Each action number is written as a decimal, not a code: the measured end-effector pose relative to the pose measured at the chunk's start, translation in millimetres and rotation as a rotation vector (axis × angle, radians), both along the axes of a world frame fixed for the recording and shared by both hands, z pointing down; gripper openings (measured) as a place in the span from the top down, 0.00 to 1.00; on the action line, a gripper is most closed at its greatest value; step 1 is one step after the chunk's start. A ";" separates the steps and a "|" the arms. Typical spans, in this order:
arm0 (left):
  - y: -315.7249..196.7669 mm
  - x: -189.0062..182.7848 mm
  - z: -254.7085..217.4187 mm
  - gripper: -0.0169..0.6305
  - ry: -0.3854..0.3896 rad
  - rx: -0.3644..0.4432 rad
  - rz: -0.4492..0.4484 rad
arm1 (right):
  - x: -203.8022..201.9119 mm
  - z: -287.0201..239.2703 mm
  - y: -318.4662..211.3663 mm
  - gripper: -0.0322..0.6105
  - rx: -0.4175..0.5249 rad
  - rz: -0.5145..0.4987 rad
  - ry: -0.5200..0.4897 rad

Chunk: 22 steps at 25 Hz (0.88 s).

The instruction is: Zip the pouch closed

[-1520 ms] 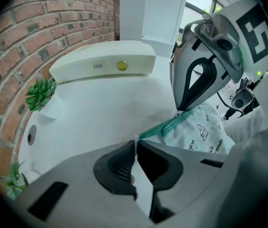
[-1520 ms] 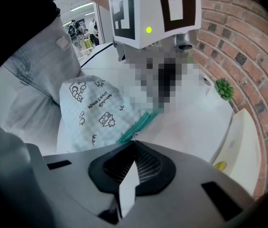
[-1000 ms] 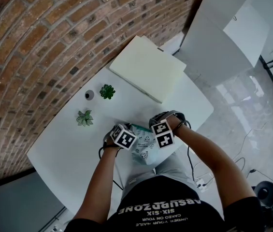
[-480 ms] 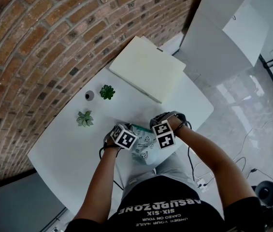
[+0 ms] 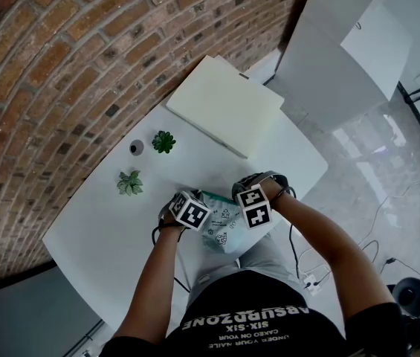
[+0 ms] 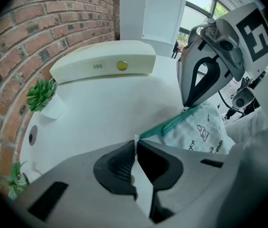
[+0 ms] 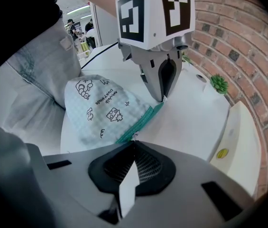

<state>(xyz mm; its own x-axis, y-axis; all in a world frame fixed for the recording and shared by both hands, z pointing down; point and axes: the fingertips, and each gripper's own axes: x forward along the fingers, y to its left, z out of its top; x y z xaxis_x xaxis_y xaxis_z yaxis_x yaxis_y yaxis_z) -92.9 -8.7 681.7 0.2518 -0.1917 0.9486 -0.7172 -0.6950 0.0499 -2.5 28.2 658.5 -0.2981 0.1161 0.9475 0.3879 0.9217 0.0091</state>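
Note:
A pale checked pouch (image 5: 221, 225) with small drawings and a teal zip edge (image 6: 171, 123) lies at the near edge of the white table (image 5: 98, 236), stretched between my two grippers. My left gripper (image 6: 135, 139) is shut on a small white tab at one end of the zip edge. My right gripper (image 7: 134, 140) is shut on the other end of that teal edge (image 7: 136, 127). Each gripper shows in the other's view, the right gripper (image 6: 189, 106) and the left gripper (image 7: 161, 97), tips down on the pouch (image 7: 103, 106). The zip pull itself is hidden.
A flat white case (image 5: 224, 104) lies at the table's far side. Two small potted plants (image 5: 163, 141) (image 5: 129, 182) and a small grey round thing (image 5: 136, 146) stand near the brick wall. The person's legs (image 7: 39, 65) are against the table's near edge.

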 end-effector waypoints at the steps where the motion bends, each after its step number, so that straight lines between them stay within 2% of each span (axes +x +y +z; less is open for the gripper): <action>1: 0.2 0.1 0.1 0.94 0.000 0.000 -0.001 | -0.2 -0.3 0.2 0.95 -0.002 0.004 -0.002; 22: -3.7 1.4 -4.9 0.94 -0.004 0.009 -0.005 | 16.2 -1.0 6.3 0.95 -0.011 0.017 0.005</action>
<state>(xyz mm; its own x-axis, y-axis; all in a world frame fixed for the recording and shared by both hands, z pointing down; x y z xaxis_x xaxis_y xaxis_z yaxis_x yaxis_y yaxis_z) -91.5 -12.5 676.9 0.2470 -0.2012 0.9479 -0.7206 -0.6922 0.0408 13.7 34.5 657.5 -0.2955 0.1219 0.9476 0.3723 0.9281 -0.0033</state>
